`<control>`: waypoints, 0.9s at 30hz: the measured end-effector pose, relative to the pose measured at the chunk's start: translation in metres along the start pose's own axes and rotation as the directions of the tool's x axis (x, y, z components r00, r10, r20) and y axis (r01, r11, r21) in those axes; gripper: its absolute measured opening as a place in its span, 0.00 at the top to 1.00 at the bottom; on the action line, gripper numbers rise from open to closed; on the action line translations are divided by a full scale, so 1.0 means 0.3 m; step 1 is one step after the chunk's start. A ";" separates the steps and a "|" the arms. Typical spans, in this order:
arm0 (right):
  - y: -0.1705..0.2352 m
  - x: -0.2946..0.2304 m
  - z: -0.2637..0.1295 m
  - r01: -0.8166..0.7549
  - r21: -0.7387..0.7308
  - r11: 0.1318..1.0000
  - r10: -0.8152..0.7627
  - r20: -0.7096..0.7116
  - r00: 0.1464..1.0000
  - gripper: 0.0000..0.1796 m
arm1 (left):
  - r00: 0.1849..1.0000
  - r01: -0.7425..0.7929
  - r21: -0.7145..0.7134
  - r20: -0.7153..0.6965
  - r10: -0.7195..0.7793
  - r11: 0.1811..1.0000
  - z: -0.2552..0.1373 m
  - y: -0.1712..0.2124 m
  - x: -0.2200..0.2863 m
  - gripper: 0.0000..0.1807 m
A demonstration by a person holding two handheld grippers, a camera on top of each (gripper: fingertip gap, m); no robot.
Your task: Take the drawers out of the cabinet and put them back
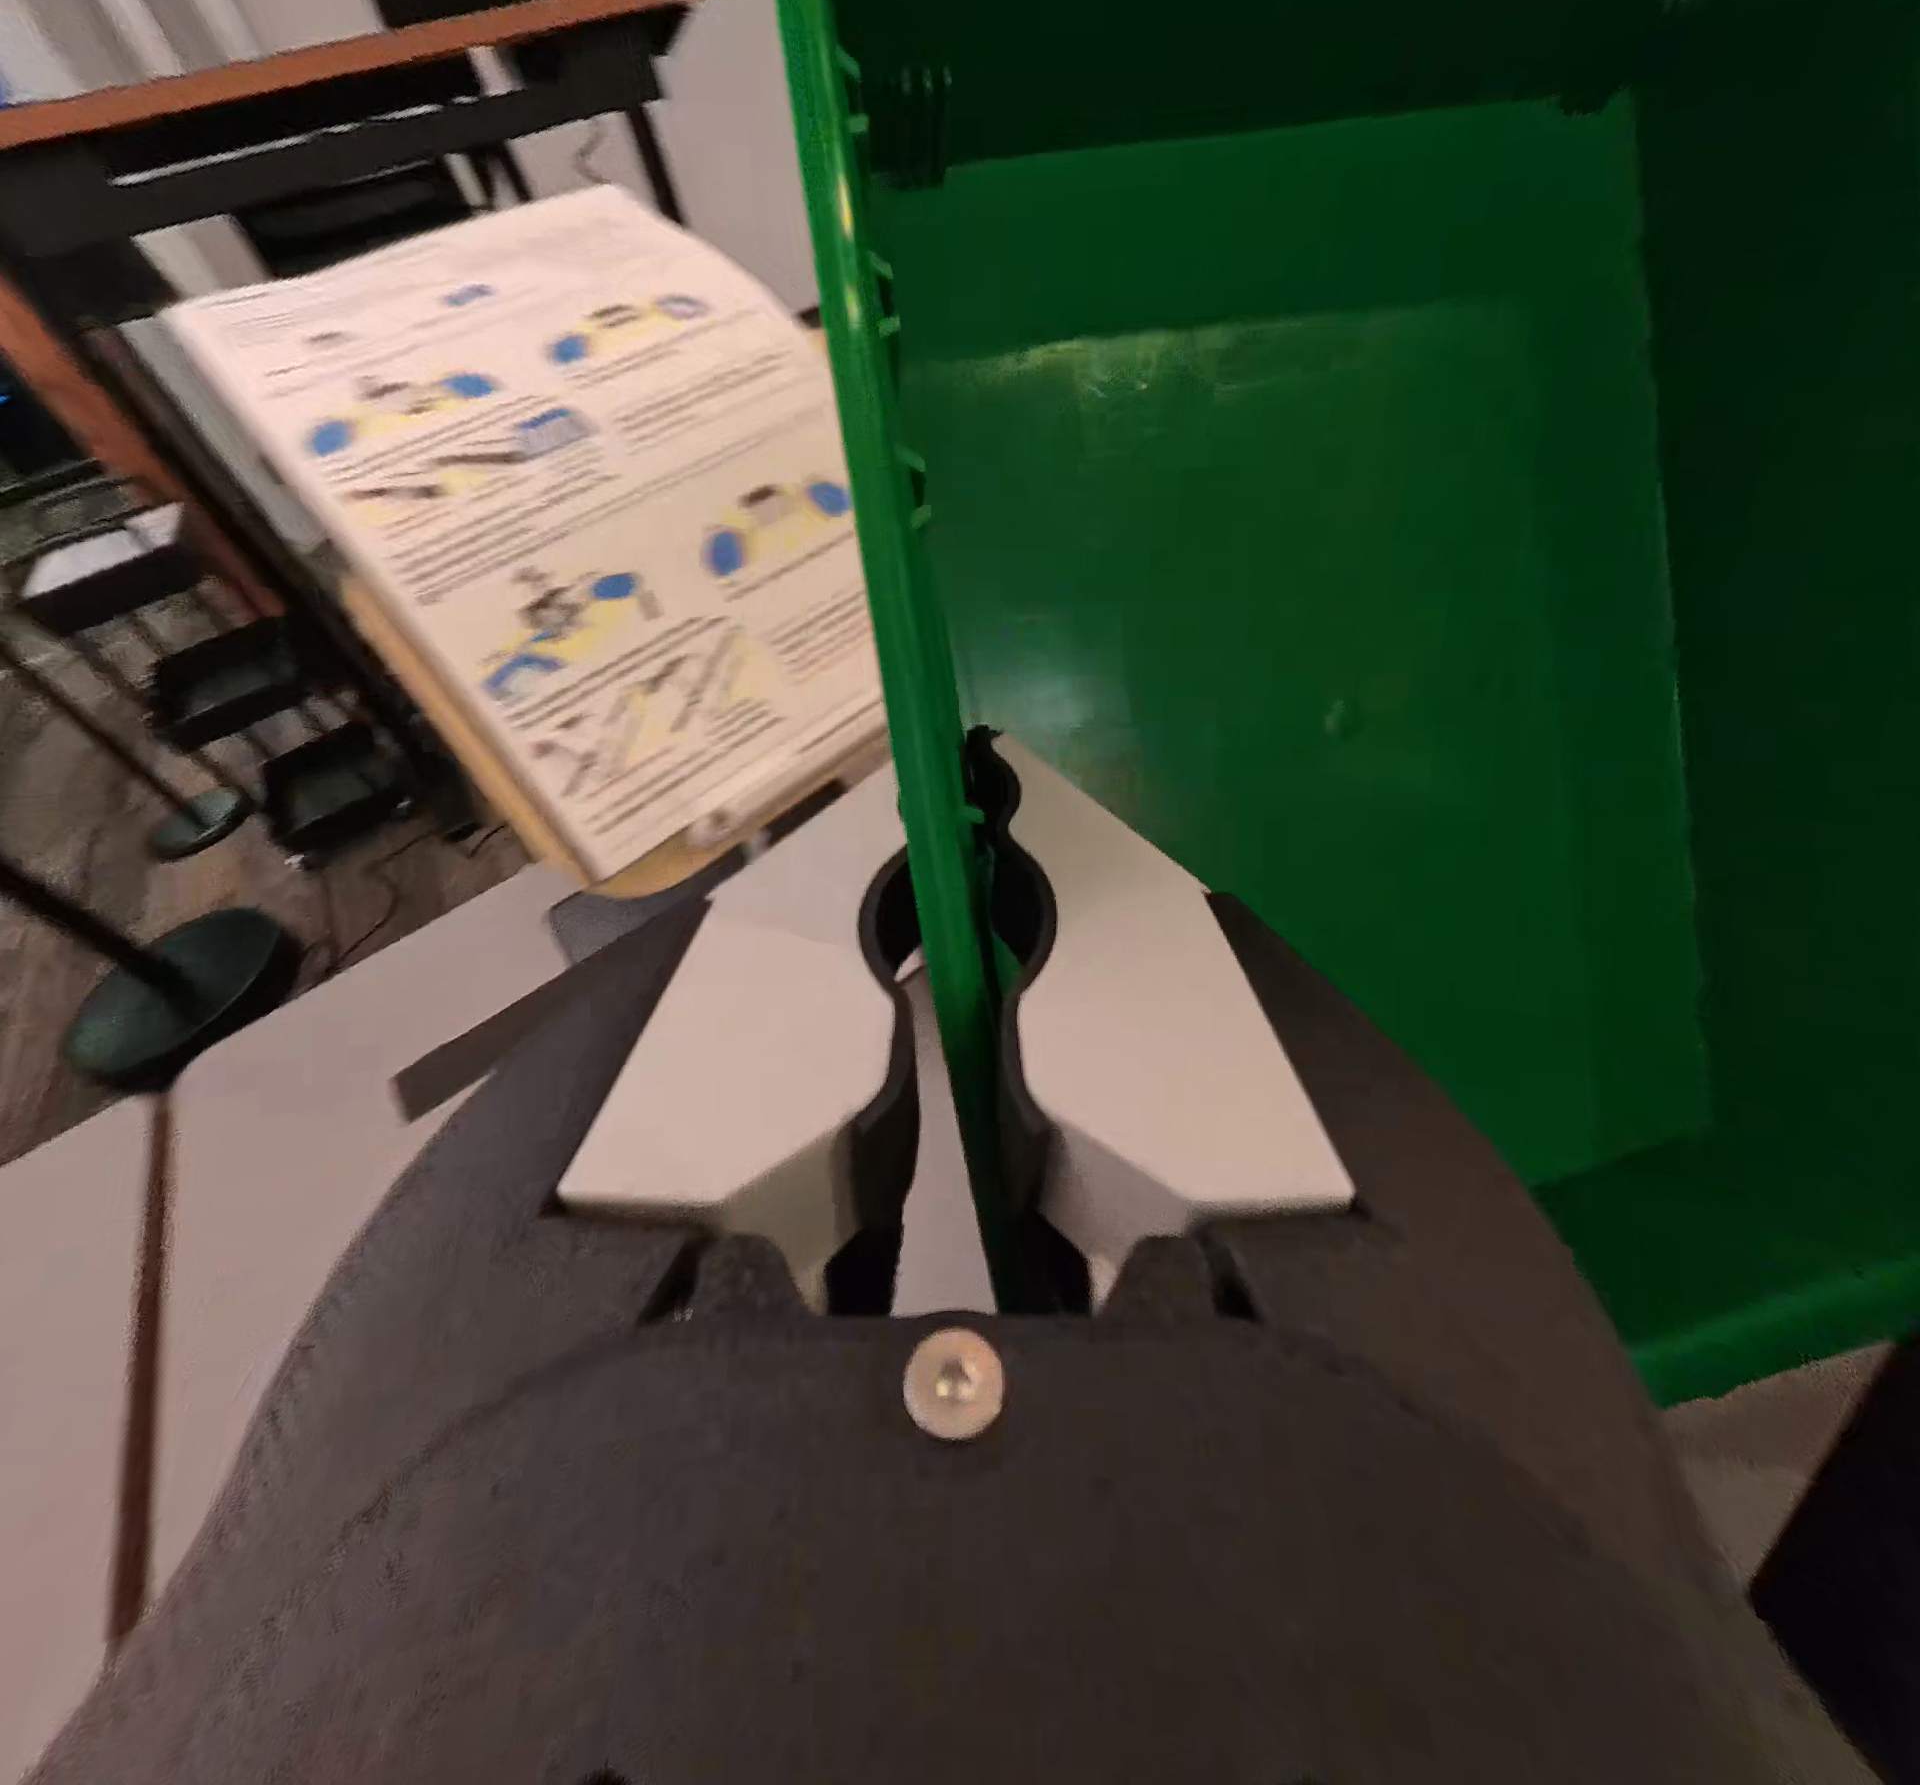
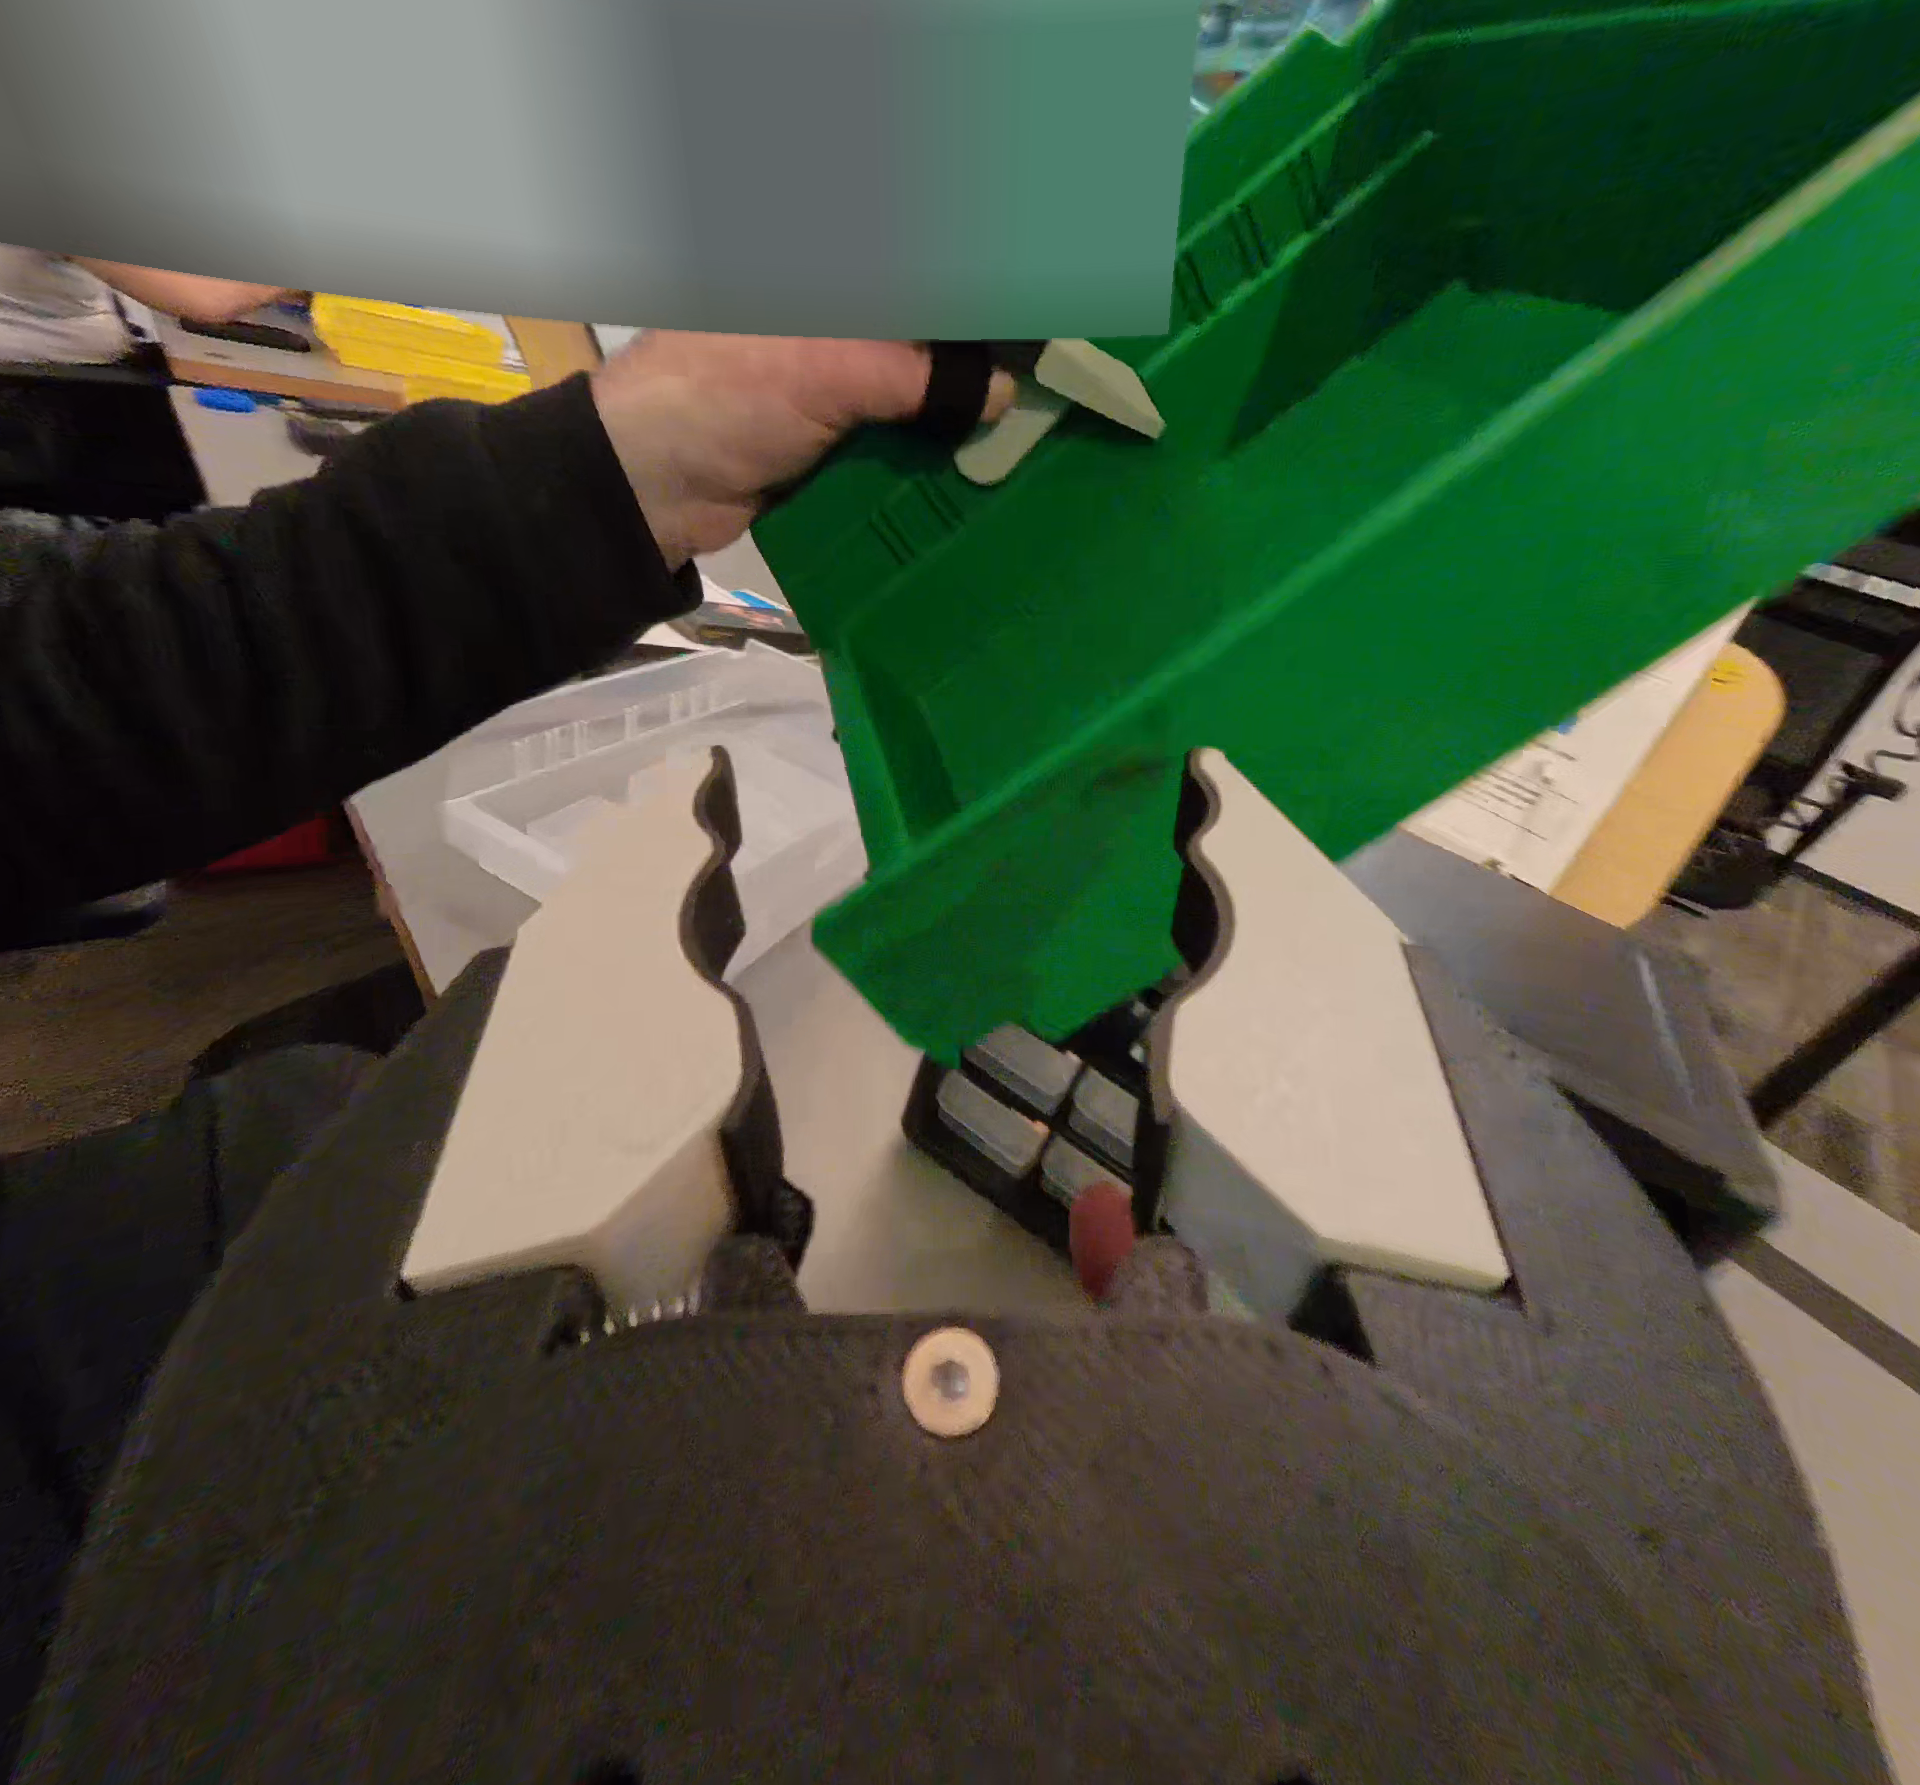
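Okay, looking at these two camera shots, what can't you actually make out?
- Cabinet: in neither view; the green drawer fills the left wrist view.
- Right wrist view: a blur patch covers the upper left.
- Right hand-held gripper: open, the drawer's corner between its fingers; contact unclear.
- Printed sheet: motion-blurred.

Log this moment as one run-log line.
left gripper: shut on green drawer wall | right gripper: open, drawer corner between fingers | drawer: lifted, tilted, empty | clear drawer: on table
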State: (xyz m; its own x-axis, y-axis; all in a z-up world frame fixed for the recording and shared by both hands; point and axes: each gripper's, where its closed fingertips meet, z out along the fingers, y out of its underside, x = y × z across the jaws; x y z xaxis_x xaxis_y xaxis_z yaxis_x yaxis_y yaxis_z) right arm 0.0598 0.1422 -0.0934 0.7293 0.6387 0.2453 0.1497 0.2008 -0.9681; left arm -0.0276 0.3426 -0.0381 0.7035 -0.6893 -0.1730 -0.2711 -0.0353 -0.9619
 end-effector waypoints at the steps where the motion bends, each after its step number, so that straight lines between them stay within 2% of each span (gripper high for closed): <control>1: 0.003 0.024 -0.030 0.001 -0.009 1.000 -0.001 -0.038 0.999 0.54 | 0.999 -0.016 -0.004 -0.034 0.016 1.000 0.044 -0.008 0.075 0.98; 3: 0.006 0.111 -0.112 -0.003 -0.012 1.000 0.001 -0.176 0.984 0.56 | 0.997 -0.036 0.001 -0.062 0.036 0.999 0.122 -0.031 0.193 0.98; 6: 0.002 0.207 -0.261 -0.047 0.024 0.999 0.052 -0.276 0.960 0.67 | 0.990 -0.047 0.052 -0.130 0.053 0.998 0.197 -0.098 0.356 0.98; 10: -0.008 0.290 -0.442 -0.024 0.047 0.999 0.041 -0.420 0.907 0.65 | 0.969 -0.059 0.071 -0.235 0.074 0.996 0.287 -0.164 0.581 0.95; 14: 0.023 0.388 -0.609 -0.056 0.059 0.997 0.080 -0.569 0.819 0.63 | 0.938 -0.053 0.071 -0.340 0.074 0.996 0.384 -0.188 0.808 0.91; 17: 0.090 0.452 -0.723 -0.098 0.028 0.995 0.093 -0.640 0.763 0.65 | 0.904 -0.010 0.014 -0.428 0.015 1.000 0.490 -0.128 0.964 0.89; 22: 0.213 0.539 -0.906 -0.215 0.026 0.976 0.167 -0.725 0.669 0.68 | 0.849 0.035 -0.175 -0.514 -0.121 0.984 0.623 0.088 1.221 0.86; 27: 0.387 0.593 -0.971 -0.322 -0.068 0.944 0.164 -0.753 0.638 0.68 | 0.779 0.120 -0.336 -0.552 -0.299 0.934 0.735 0.298 1.354 0.84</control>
State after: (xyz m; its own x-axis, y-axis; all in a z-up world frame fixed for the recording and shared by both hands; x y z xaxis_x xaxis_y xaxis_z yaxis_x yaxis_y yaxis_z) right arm 0.4014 0.0628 -0.1770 0.9921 -0.1191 -0.0405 -0.0487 -0.0665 -0.9966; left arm 0.3789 0.2189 -0.2409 0.2665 -0.9253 0.2698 -0.3894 -0.3594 -0.8480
